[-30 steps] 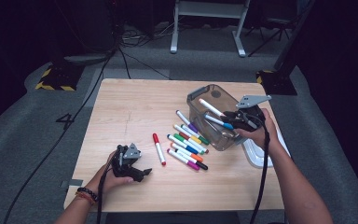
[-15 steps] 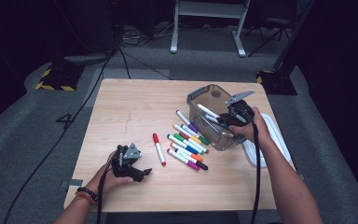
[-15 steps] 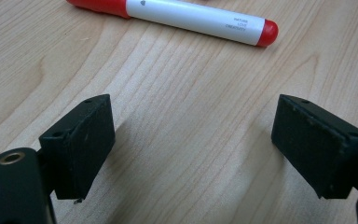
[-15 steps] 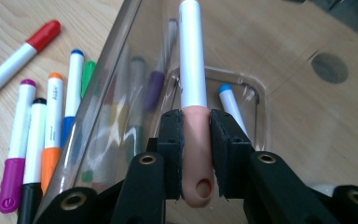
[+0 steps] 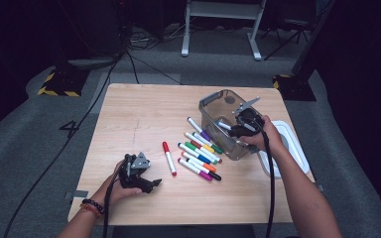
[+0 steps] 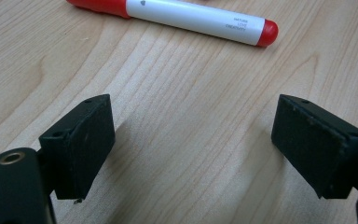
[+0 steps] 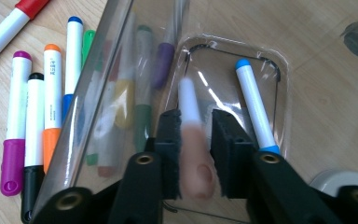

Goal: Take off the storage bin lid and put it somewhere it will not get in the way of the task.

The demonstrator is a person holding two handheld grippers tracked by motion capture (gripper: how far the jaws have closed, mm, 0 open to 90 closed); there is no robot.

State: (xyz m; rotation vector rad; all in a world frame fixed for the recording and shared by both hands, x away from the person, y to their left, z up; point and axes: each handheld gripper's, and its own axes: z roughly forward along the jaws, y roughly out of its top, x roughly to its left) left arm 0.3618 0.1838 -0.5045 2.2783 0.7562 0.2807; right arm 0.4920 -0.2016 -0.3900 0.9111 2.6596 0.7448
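Two grippers in hand at a wooden table (image 5: 139,119).

High view:
- Left gripper (image 5: 150,186) sits low at the near left of the table. Jaw gap is hard to read from up here.
- One red marker (image 5: 169,158) lies alone just right of it, on the bare wood.
- A row of coloured markers (image 5: 201,153) lies mid-table, just left of the clear bin (image 5: 213,101).
- Right gripper (image 5: 229,130) hangs over the bin's open top at the right.
- A white tray (image 5: 293,144) lies right of the bin, partly under the forearm.

Left gripper view:
- Left gripper (image 6: 193,140) has its jaws spread wide, with nothing but wood grain between the pads.
- The red marker (image 6: 191,16) lies crosswise beyond the tips, apart from them.

Right gripper view:
- Right gripper (image 7: 196,135) points down into the clear bin (image 7: 102,70), jaws narrow and just opening.
- A pink-capped marker (image 7: 193,154) stands between the pads, blurred while all else is sharp. It looks loose rather than pinched.
- A blue-capped marker (image 7: 255,107) lies on the bin's floor, just right of the jaws.
- The other markers lie outside the bin wall to the left, several seen through the plastic.
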